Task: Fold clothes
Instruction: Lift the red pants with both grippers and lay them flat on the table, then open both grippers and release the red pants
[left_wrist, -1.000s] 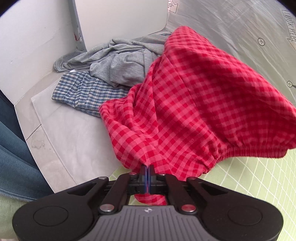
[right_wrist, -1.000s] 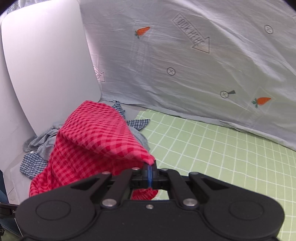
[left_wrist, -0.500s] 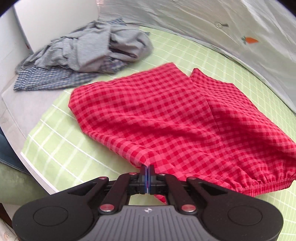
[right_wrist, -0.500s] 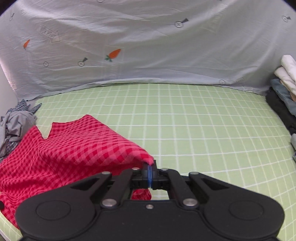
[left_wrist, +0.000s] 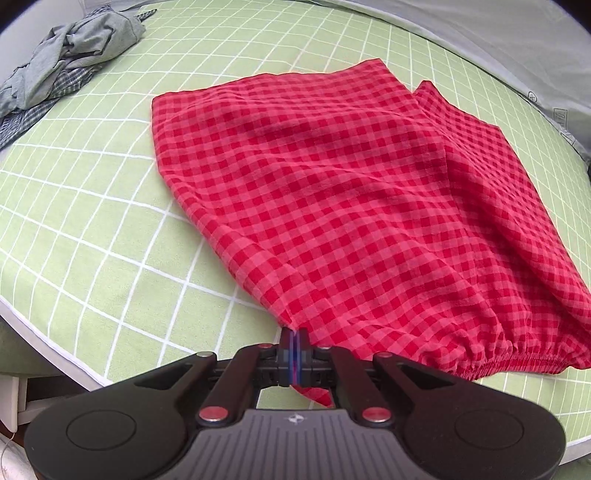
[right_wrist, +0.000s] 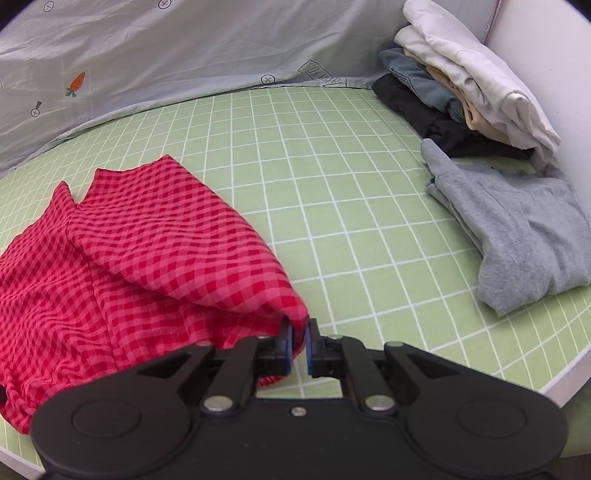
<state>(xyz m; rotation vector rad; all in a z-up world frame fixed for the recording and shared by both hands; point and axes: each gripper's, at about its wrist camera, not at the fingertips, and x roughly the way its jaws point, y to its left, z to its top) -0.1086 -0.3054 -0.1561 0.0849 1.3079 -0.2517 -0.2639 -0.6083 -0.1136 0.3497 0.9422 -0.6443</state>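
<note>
The red gingham shorts (left_wrist: 332, 192) lie spread on the green grid mat (left_wrist: 110, 229) that covers the bench, waistband toward the near edge and the two leg openings toward the far edge, where a pale grey printed sheet (right_wrist: 166, 48) hangs as a backdrop. The cloth is mostly flat, with soft ripples across the middle and a raised fold along its right side.

The left claw (left_wrist: 294, 345) is clenched on the left end of the gathered elastic waistband (left_wrist: 517, 363), a small tab of red fabric poking out beneath the pressed-together pads.

The right claw (right_wrist: 298, 345) has just been loosening: its blue pads stand slightly apart, and the right corner of the shorts (right_wrist: 147, 266) sits at the tips, draped against the left pad. Whether the pads still press the cloth cannot be told for sure; a clear gap shows between them lower down.

At the far left corner of the bench lies a crumpled heap of unfolded clothes (left_wrist: 70, 51), grey jersey on top of blue plaid. Along the right edge a folded grey sweatshirt (right_wrist: 517, 229) rests on the mat, and behind it, in the far right corner, a stack of folded garments (right_wrist: 461, 81) holds white on top, then beige, denim and black.
</note>
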